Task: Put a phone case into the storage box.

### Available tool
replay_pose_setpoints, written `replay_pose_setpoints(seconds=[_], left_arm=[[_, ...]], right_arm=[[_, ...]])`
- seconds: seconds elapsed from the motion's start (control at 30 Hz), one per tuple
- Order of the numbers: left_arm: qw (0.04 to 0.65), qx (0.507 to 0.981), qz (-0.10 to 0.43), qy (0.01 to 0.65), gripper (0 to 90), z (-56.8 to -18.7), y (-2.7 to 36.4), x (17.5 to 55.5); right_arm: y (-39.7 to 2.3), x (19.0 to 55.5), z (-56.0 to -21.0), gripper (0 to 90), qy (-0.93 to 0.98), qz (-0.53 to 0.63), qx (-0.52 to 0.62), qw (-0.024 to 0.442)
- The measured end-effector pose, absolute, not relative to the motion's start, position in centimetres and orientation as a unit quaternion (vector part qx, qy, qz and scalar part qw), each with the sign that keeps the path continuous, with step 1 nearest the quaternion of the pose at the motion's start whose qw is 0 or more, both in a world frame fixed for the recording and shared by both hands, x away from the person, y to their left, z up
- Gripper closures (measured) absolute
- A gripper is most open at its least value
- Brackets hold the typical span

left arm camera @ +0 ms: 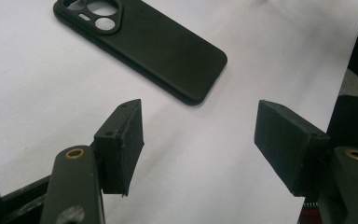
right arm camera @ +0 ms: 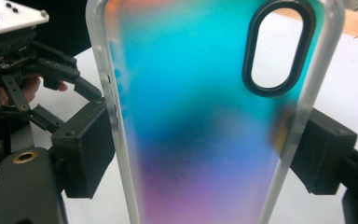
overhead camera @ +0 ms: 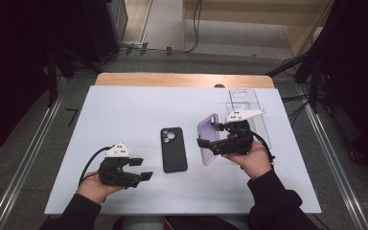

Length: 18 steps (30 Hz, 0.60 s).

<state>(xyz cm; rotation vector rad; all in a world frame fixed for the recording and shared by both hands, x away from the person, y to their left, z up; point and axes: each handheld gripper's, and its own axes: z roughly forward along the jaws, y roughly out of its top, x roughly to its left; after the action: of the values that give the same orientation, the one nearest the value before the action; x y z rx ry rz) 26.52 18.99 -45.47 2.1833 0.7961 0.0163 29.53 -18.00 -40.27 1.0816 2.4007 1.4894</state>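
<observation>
A black phone case (overhead camera: 173, 149) (left arm camera: 144, 44) lies flat in the middle of the white sheet, camera cut-out toward the far side. My left gripper (overhead camera: 141, 168) (left arm camera: 198, 140) rests low at the front left, open, its jaws pointing toward the case's near end with nothing between them. My right gripper (overhead camera: 206, 142) (right arm camera: 200, 154) is shut on an iridescent phone case (overhead camera: 208, 139) (right arm camera: 200, 116) with a frosted rim. The jaws clamp its two long edges and hold it tilted above the table, right of the black case.
A clear plastic tray (overhead camera: 246, 106) lies at the back right of the white sheet (overhead camera: 124, 110), behind my right hand. The wooden table edge (overhead camera: 182, 79) runs along the far side. Metal rails and cables flank the table.
</observation>
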Motion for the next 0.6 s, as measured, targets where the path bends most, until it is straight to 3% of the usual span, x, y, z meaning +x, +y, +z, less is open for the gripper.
replay_pose_setpoints(seconds=[0.6], left_arm=[[0.411, 0.847, 0.001, 0.337, 30.3, -45.4, 19.9, 26.5]], right_arm=[[-21.2, 30.8, -38.4, 16.0, 0.765, 0.494, 0.401, 0.099]])
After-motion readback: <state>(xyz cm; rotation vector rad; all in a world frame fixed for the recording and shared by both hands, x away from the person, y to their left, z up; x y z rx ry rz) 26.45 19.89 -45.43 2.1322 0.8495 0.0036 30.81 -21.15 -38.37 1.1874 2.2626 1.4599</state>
